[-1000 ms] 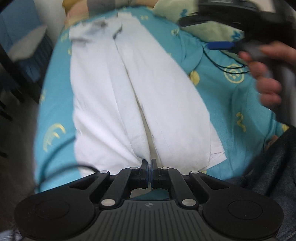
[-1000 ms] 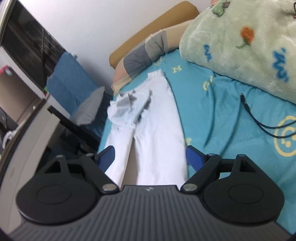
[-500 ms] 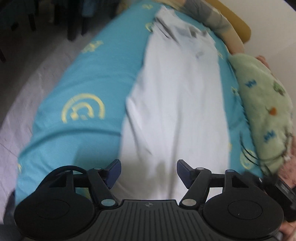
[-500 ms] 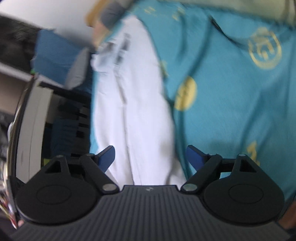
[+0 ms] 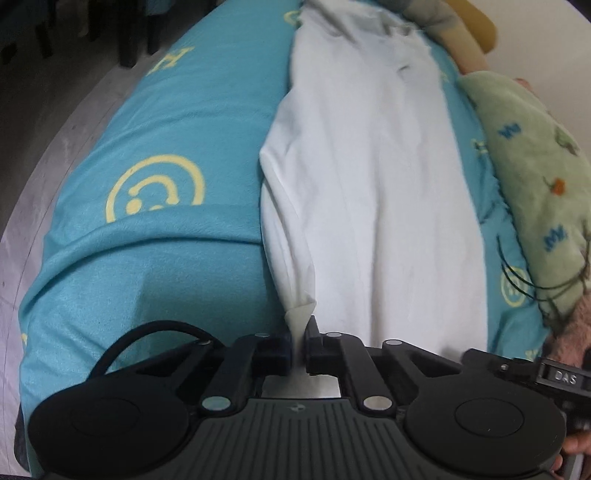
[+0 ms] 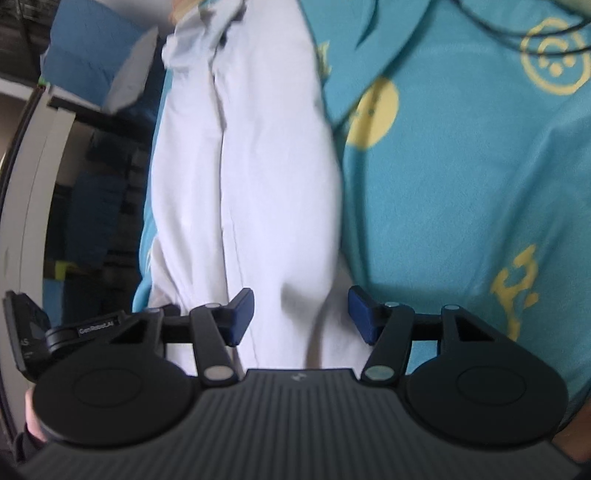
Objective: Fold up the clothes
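Note:
White trousers lie lengthwise on the turquoise bed sheet, legs toward me and waistband at the far end. My left gripper is shut on the near hem of the left leg, with a fold of white cloth pinched between its pads. In the right wrist view the same trousers run up the middle. My right gripper straddles the near end of the right leg. Its jaws are closing, the blue pads still apart from the cloth.
A green patterned blanket is bunched along the right side of the bed, with black cables beside it. Pillows lie at the head. Floor and dark chair legs are on the left. A blue chair stands beyond the bed.
The left gripper opened, shifted to the trousers' left leg hem and shut on it. The right gripper sank toward the right leg's end and its jaws narrowed.

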{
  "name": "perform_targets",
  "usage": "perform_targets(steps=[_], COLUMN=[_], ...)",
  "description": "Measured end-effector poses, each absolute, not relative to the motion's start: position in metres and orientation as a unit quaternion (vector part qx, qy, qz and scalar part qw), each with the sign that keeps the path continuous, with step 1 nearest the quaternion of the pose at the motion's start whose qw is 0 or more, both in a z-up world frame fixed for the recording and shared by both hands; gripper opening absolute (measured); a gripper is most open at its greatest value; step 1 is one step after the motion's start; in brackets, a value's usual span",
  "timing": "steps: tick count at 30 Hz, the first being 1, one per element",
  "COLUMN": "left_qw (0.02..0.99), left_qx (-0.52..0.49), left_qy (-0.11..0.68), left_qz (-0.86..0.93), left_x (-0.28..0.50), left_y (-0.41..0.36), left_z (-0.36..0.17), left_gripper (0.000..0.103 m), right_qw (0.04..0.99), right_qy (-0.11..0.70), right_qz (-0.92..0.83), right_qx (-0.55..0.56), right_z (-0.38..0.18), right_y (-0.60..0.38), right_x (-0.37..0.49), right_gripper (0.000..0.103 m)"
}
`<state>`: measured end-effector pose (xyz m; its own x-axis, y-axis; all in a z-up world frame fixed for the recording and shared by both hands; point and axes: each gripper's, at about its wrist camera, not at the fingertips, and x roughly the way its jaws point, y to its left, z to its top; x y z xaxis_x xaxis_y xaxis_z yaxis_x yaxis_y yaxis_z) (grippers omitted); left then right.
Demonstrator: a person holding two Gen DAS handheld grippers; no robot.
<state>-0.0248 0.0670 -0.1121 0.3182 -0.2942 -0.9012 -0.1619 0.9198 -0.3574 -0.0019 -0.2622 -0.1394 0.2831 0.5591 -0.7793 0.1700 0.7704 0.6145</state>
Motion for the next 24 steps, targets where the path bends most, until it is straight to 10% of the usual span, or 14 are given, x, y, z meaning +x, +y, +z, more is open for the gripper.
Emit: perform_targets(steps=[11,18,24], left_qw=[0.756,0.741,0.729], left_qx=[-0.219,-0.214,-0.142], left_qy=[0.615,0.636,0.668], left_qz=[-0.041,-0.041,-0.05], left_x=[-0.046,-0.033,-0.034], left_y=[0.084,0.074,0.048], left_z=[-0.112,-0.128,-0.131], left_gripper=[0.008,0.051,0.028], right_qw=[0.748,0.747,0.749], right_qy=[0.602,0.625,0.64], right_qz=[0.114,0.14,0.168], right_qx=[0.255,0.178,0.005], right_z=[-0.131,-0.135,-0.128], right_y=[-0.253,-0.233,-0.183], right_x=[-0.014,-0.016,-0.028], right_gripper=[0.06,0.07,0.07])
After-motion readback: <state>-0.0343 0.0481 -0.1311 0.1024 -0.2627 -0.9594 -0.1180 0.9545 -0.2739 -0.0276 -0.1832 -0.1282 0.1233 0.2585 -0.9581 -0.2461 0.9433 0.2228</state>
